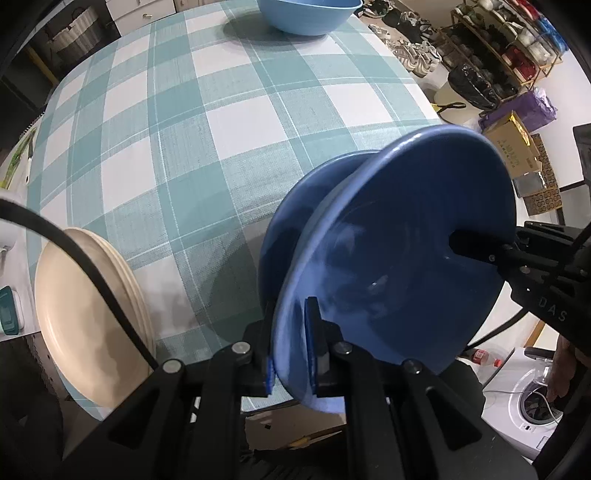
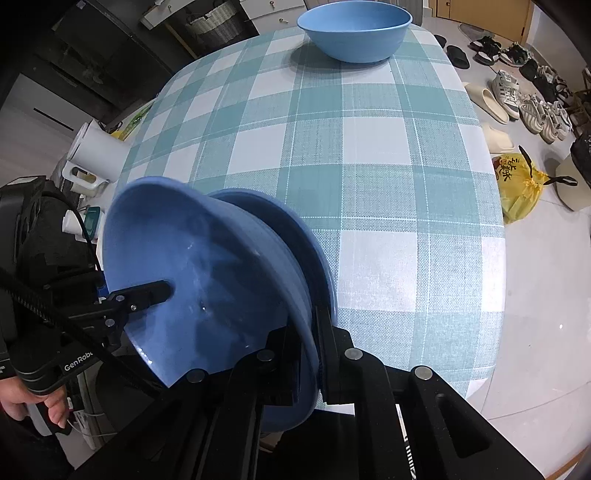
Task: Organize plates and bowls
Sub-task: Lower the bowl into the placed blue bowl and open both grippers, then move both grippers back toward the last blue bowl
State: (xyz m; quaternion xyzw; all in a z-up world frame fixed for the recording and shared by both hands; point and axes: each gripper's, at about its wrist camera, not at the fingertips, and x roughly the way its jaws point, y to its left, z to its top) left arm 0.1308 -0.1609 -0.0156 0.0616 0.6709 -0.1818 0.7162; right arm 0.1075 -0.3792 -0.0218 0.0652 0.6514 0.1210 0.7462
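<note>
Dark blue plate (image 1: 399, 258) — held tilted on edge above the checked counter (image 1: 207, 147), near its front edge, with a second dark blue plate (image 1: 295, 206) right behind it. Left tool (image 1: 291, 354) clamped narrow on the near rim; right tool (image 2: 312, 354) clamped on the opposite rim. Also on the counter — a stack of cream plates (image 1: 85, 314) at front left, a light blue bowl (image 2: 354, 31) at the far end.
</note>
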